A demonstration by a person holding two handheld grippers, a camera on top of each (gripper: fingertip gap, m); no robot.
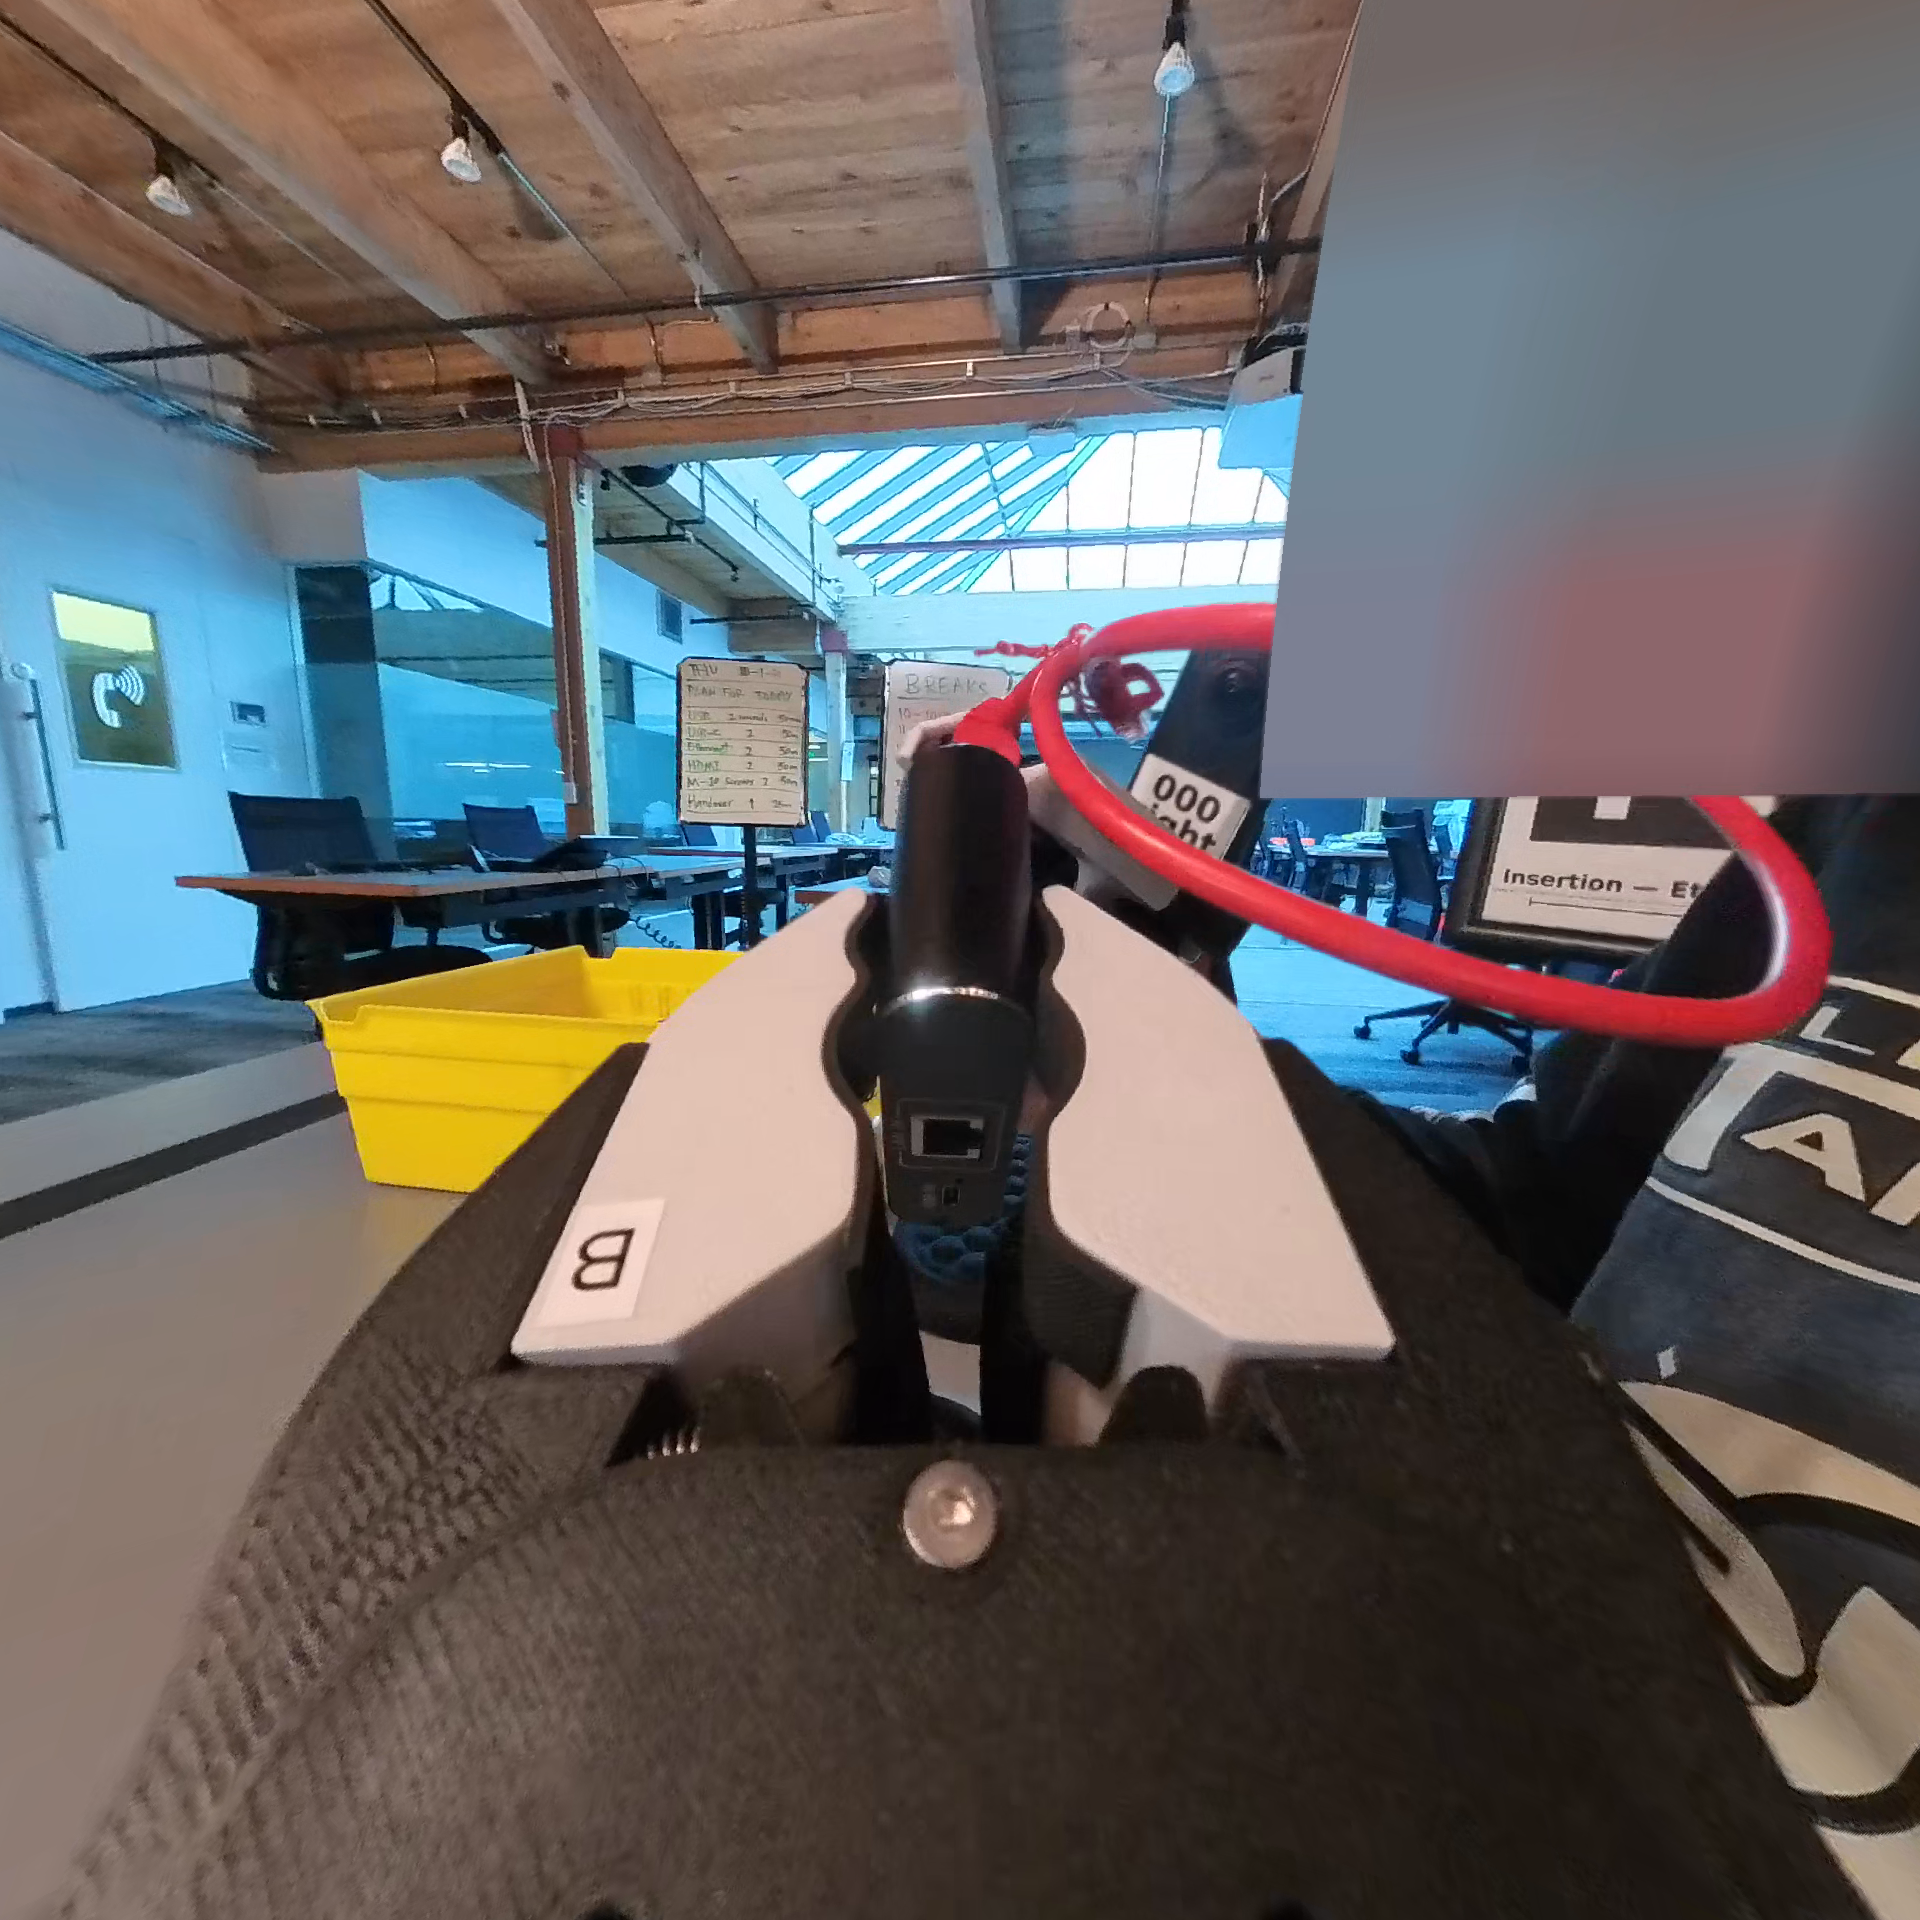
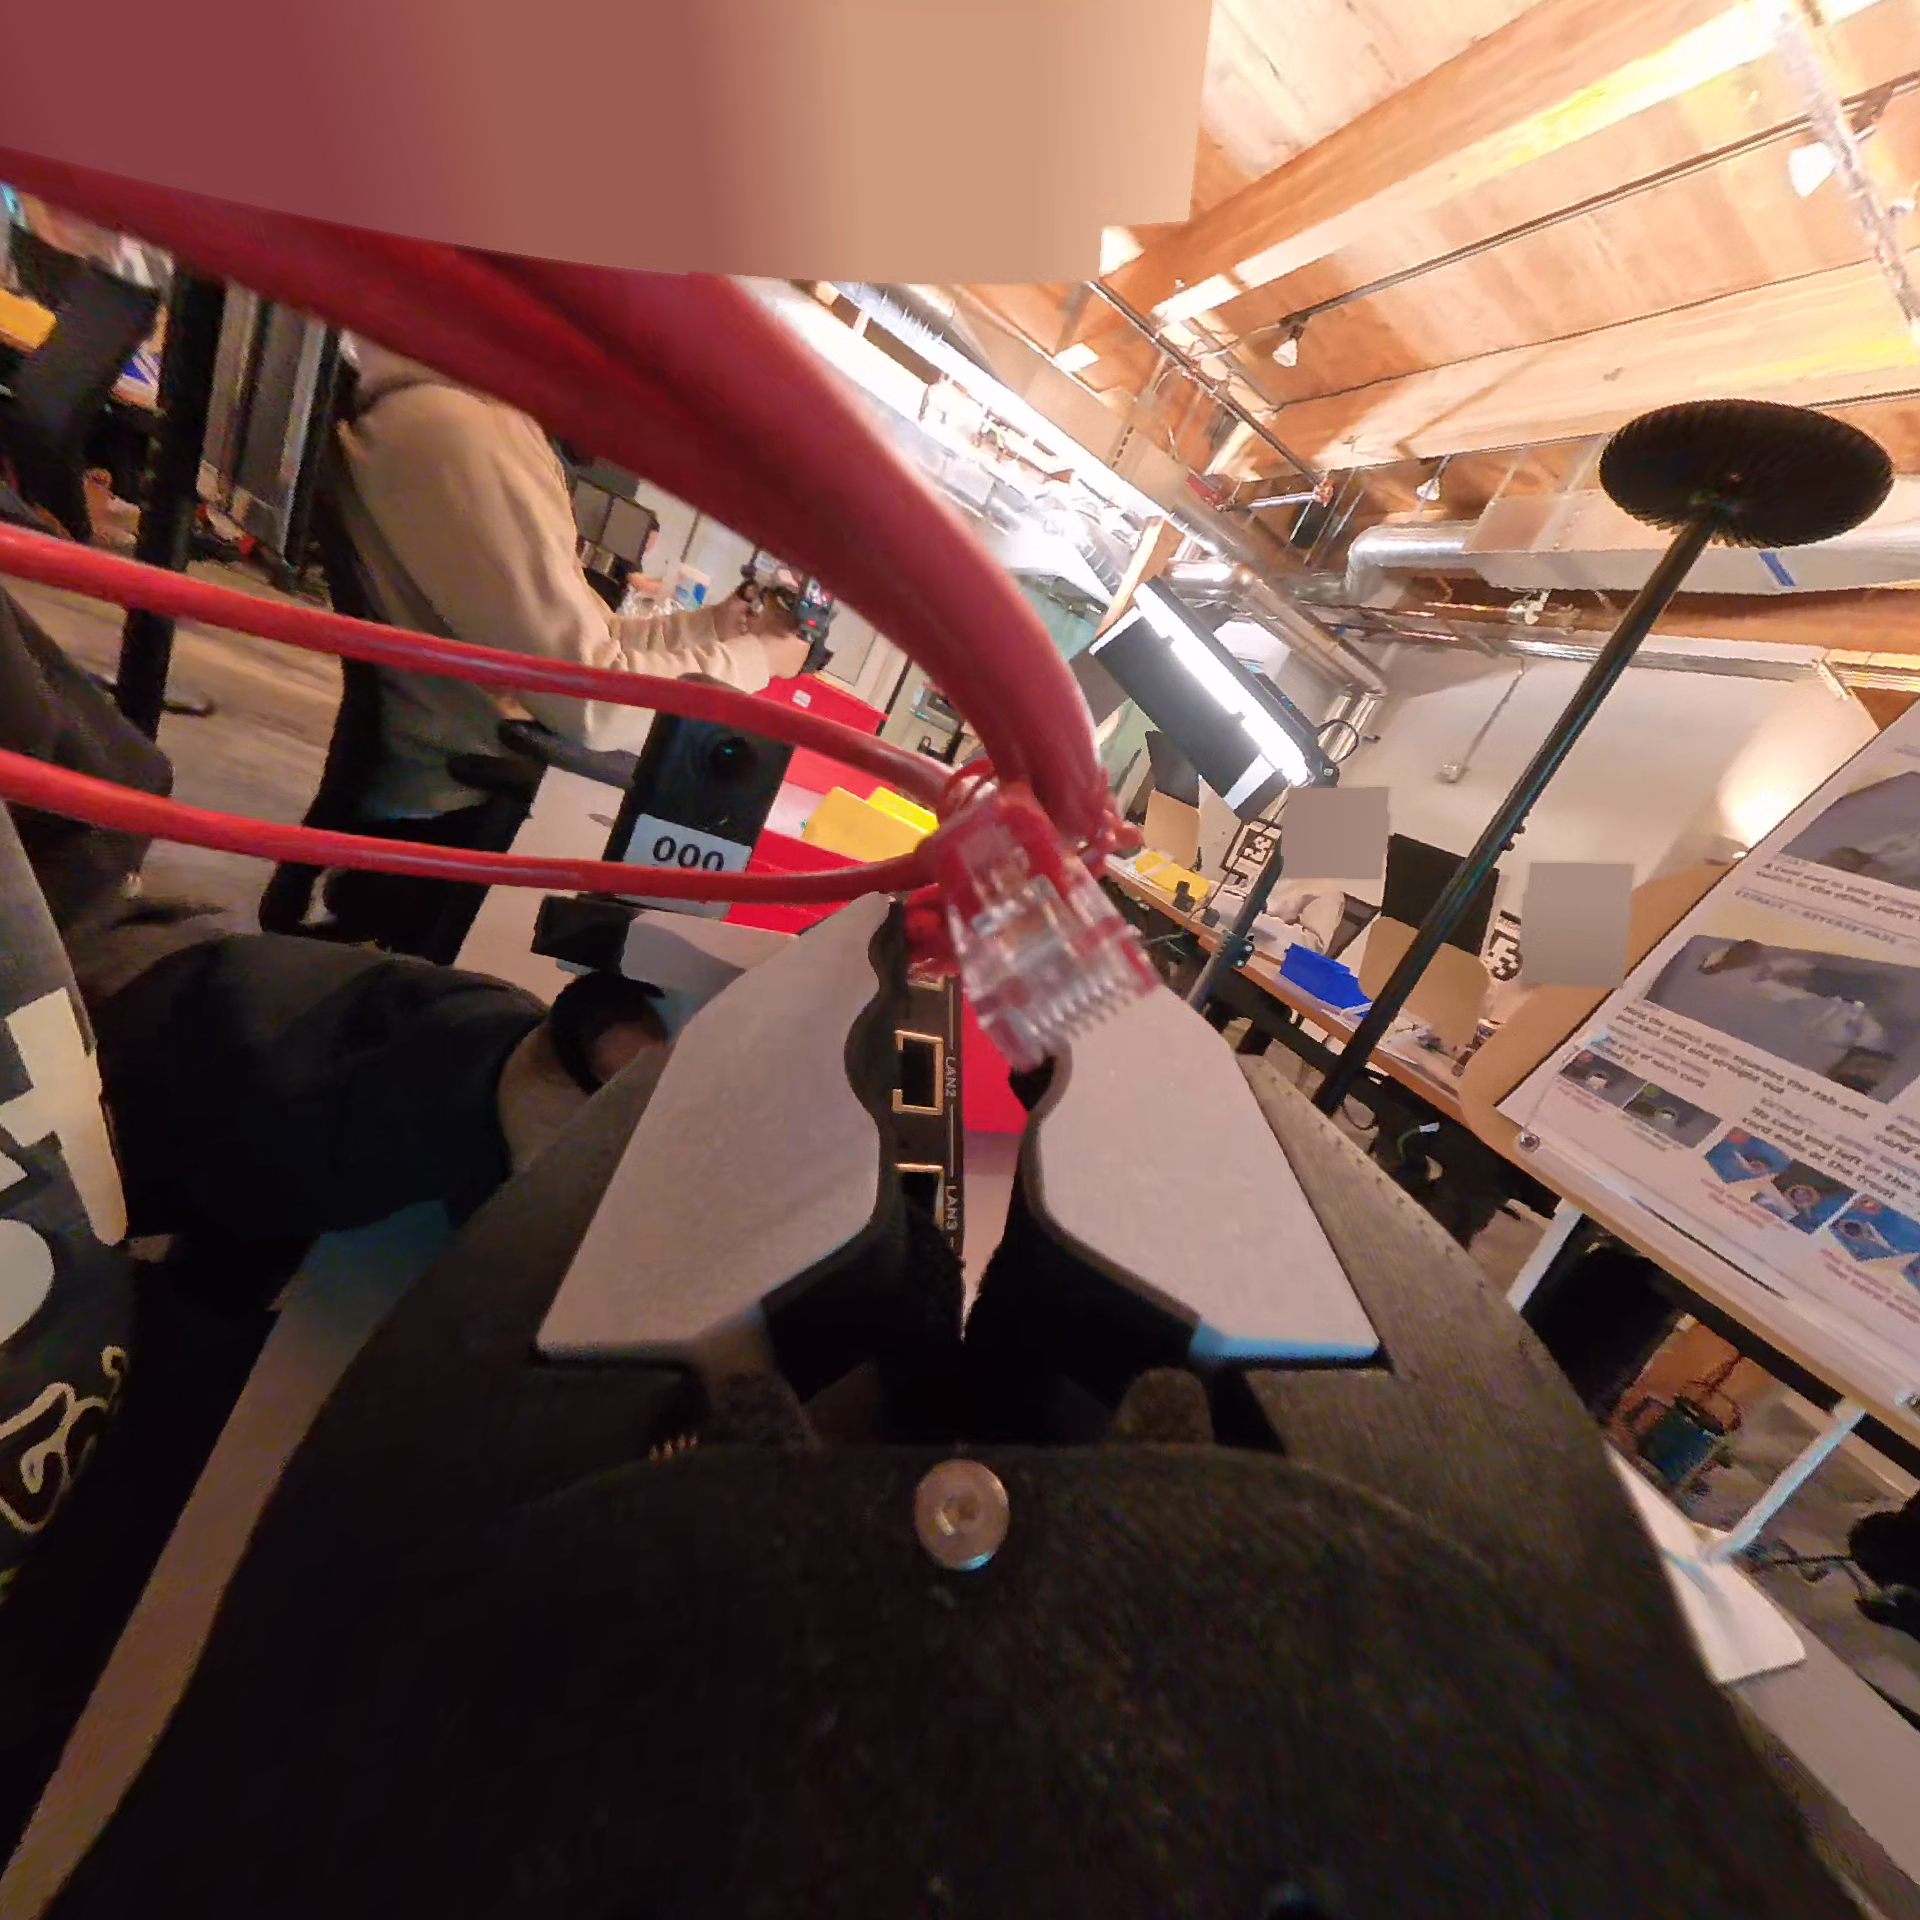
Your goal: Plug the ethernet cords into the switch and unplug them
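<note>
Wooden ceiling beams and rows of office desks fill the background, with a yellow plastic bin (image 1: 488, 1049) on the grey tabletop (image 1: 156, 1299) at the left. Left tongs (image 1: 951, 1039) are closed around the black, rounded switch (image 1: 951, 935), held up in the air with one empty port facing the camera. A glossy red ethernet cord (image 1: 1403, 935) loops away from its far end, so one plug seems already seated there.

Right tongs (image 2: 961, 1039) sit nearly closed; a clear plug with red boot (image 2: 1039, 945) rests at their tips, though whether it is truly pinched I cannot tell. The switch's port panel shows just behind.

Risk, in my judgement: several red loops are bundled tight at that plug, so their stiffness could twist it off-axis, jam it at the port mouth, or drag the switch askew in its grip.
</note>
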